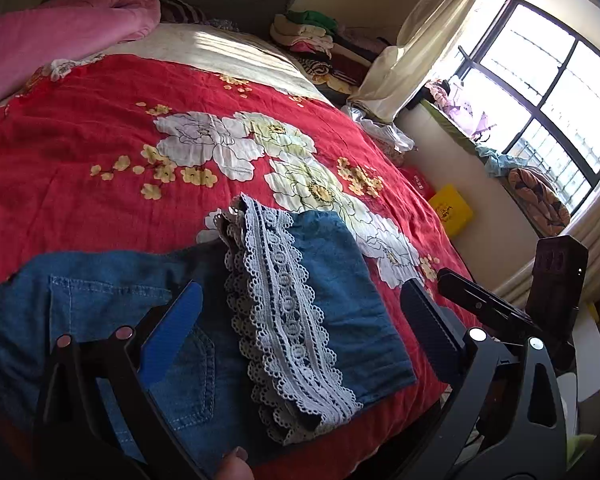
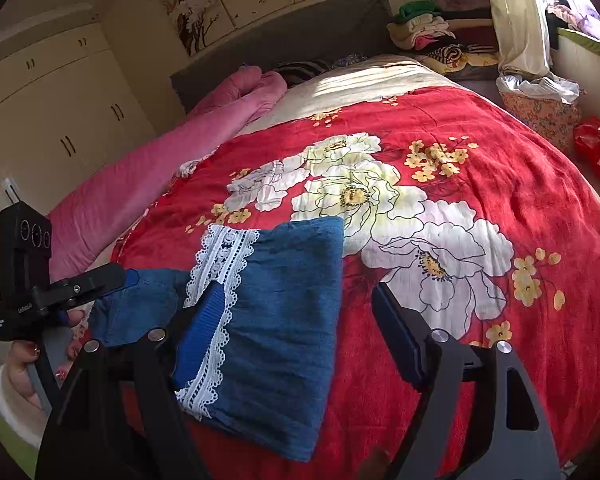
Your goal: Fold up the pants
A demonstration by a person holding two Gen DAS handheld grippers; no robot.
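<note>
The pants point(image 1: 172, 320) run off the frame's lower left, waistband unseen

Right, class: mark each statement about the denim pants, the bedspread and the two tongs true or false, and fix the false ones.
1. The blue denim pants lie folded on the red floral bedspread. True.
2. The left tongs are clamped on the pants. False: they stand open, holding nothing.
3. The white lace hem trim lies on top of the denim. True.
4. The right tongs grip the lace. False: they are open above the fabric.
5. The rolled quilt beside the bedspread is green. False: it is pink.
</note>
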